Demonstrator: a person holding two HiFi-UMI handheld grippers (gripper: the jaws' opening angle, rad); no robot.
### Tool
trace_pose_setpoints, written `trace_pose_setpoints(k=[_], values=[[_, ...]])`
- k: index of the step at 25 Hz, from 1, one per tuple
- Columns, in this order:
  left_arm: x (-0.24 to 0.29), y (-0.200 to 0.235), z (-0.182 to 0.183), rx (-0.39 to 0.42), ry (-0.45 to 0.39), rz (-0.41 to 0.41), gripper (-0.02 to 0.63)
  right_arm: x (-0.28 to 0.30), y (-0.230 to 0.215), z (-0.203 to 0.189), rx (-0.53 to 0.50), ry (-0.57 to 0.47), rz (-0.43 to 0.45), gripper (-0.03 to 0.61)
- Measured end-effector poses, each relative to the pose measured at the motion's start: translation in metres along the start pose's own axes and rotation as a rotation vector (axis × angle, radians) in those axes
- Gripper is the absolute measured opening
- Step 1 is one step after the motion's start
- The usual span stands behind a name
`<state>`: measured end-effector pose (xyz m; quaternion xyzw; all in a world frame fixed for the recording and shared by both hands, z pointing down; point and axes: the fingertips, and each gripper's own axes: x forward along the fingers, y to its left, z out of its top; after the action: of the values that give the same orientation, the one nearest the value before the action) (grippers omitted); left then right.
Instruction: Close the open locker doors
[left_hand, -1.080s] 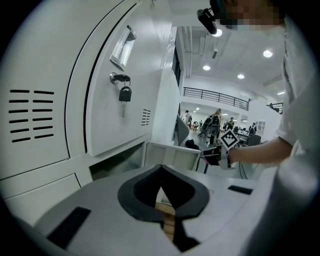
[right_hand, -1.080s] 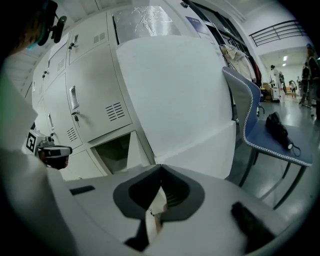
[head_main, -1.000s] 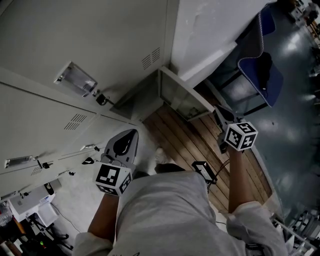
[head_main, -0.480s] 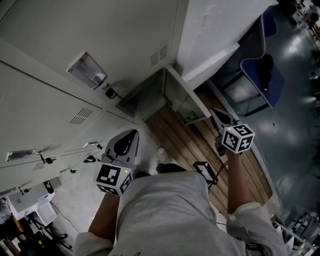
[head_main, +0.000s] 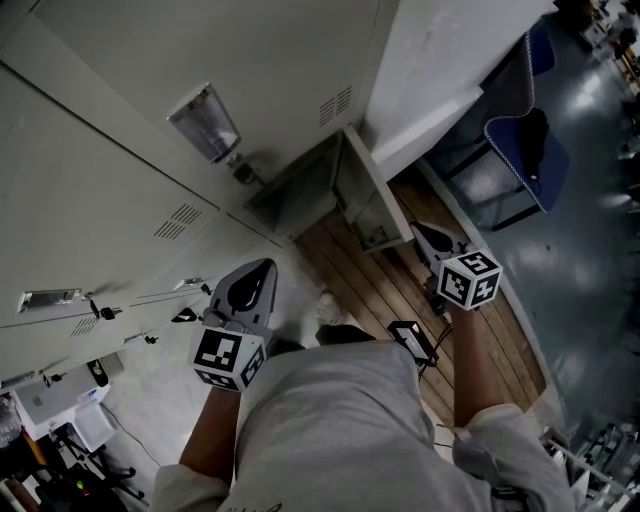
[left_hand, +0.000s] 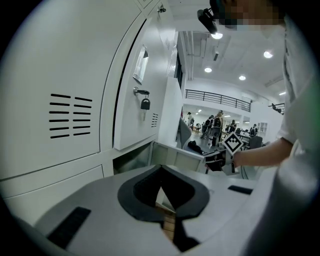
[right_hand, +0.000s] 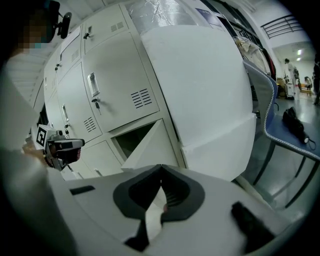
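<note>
We hold the left gripper (left_hand: 160, 172) with its jaws pressed together at the tips and nothing between them; the right gripper (right_hand: 161, 172) is closed in the same way and empty. Each carries a cube of black-and-white square markers, the only print we can make out.

In the head view the left gripper sits low in front of the closed lockers, well apart from the open door; the right gripper is held out nearer that door, not touching it.

Past the right jaws the open locker door (right_hand: 146, 144) stands swung out from the bottom row; its dark compartment (right_hand: 129, 139) lies exposed behind it. Directly above is a closed door with vent slots (right_hand: 141, 98) and a handle (right_hand: 93, 84).

In the left gripper view a padlock (left_hand: 145, 104) hangs from the hasp of that closed door, below a clear label holder (left_hand: 141, 65); whatever the holder bears is too small for us to read.

Just right of the lockers rises a big white block (right_hand: 200, 90); beyond it stands a blue chair (head_main: 525, 135); the slatted wooden floor (head_main: 400, 290) runs under the open door.
</note>
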<state>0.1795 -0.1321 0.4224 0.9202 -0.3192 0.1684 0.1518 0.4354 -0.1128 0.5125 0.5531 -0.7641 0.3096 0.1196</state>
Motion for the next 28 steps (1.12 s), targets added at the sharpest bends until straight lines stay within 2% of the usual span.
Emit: trace_pose_setpoints(k=[9,28], values=[[-0.024,0.015,-0.006,-0.01,-0.006,0.017,0.015,0.019,0.042,-0.002,-0.036,0.018,0.056,0.028],[-0.074,0.054,-0.019,-0.048,-0.024,0.105,0.015,0.069,0.125,-0.004,-0.124,0.069,0.199,0.028]])
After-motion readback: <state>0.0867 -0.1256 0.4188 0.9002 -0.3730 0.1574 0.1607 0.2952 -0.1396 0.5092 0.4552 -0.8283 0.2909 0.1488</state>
